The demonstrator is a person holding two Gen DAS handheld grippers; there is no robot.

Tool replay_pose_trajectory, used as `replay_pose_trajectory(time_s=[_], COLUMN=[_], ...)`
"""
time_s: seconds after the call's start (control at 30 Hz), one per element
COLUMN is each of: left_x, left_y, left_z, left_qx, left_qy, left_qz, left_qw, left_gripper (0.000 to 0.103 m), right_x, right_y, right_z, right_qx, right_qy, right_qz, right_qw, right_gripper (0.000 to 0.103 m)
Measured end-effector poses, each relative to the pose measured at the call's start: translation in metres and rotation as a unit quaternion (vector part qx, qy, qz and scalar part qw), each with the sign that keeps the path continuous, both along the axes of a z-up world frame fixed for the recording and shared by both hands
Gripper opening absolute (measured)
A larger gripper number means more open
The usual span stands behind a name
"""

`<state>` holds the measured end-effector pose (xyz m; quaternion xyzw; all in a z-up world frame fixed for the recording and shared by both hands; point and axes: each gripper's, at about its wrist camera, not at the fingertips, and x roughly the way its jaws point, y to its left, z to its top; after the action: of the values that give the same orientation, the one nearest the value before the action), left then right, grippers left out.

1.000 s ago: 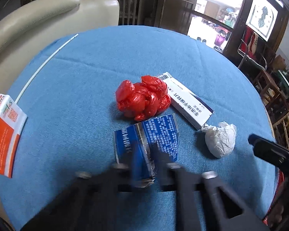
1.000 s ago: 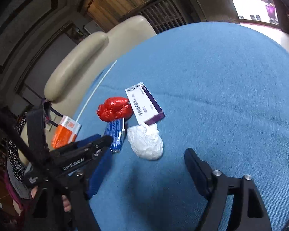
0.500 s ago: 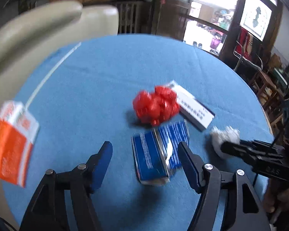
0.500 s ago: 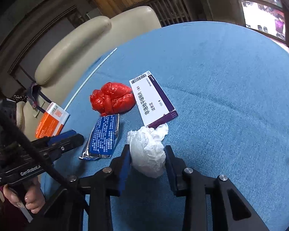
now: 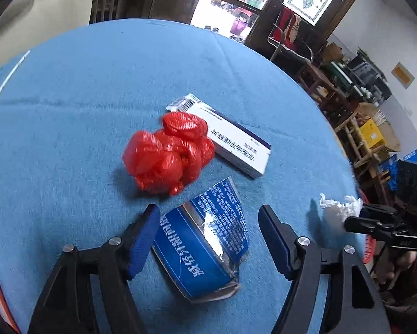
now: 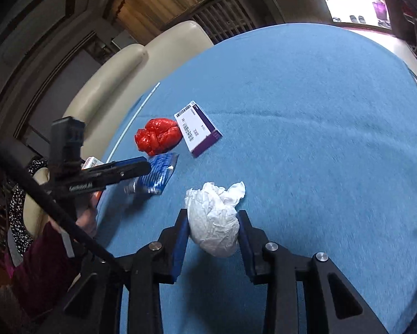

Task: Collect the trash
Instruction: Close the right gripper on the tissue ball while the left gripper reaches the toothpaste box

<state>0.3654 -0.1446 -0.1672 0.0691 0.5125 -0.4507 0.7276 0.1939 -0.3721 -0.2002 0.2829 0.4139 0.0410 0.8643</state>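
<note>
A torn blue foil wrapper lies flat on the blue tablecloth. My left gripper straddles it, jaws opening, and neither pad touches it. Just beyond lie a crumpled red plastic bag and a white and purple carton. In the right wrist view my right gripper is shut on a crumpled white tissue, both pads pressing its sides. The tissue's far end sticks out past the fingertips. From that view the left gripper hangs over the wrapper.
An orange and white box sits at the table's left edge, mostly hidden behind the left gripper. A thin white rod lies along that edge by a cream sofa. Chairs and shelves stand beyond the table's right side.
My left gripper let go of the blue wrapper and opened wide over it. My right gripper came onto the white tissue, shut on it and drew it nearer.
</note>
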Motion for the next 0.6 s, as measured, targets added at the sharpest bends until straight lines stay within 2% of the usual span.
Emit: replay_pose_trajectory(time_s=[0.1,0.27,0.33,0.37,0.5,0.6], left_x=[-0.015,-0.079,-0.099,-0.105,-0.095,-0.080], left_y=[0.004,-0.003,-0.006,-0.007,-0.018,-0.033], left_z=[-0.001,-0.002,0.005,0.011,0.030,0.028], left_qx=[0.004,0.035,0.047,0.058,0.082,0.102], left_qy=[0.008,-0.009,-0.041,-0.069,-0.126,-0.127], left_qz=[-0.017,-0.080,-0.094,-0.094,-0.076,-0.102], left_qw=[0.9998,0.9961,0.9936,0.9915,0.9857,0.9813], left_gripper=[0.074,0.074,0.074,0.074,0.074,0.074], right_x=[-0.008,-0.012,-0.015,-0.017,-0.026,-0.030], right_y=[0.003,0.007,0.007,0.006,0.000,-0.005], right_z=[0.002,0.005,0.008,0.008,0.007,0.003], right_qx=[-0.007,-0.006,-0.005,-0.003,0.000,0.009], right_qy=[-0.002,-0.007,-0.010,-0.012,-0.011,-0.007], right_qz=[-0.001,0.000,0.000,-0.001,-0.008,-0.015], right_qw=[1.000,1.000,1.000,1.000,1.000,1.000], right_gripper=[0.036,0.036,0.036,0.036,0.036,0.036])
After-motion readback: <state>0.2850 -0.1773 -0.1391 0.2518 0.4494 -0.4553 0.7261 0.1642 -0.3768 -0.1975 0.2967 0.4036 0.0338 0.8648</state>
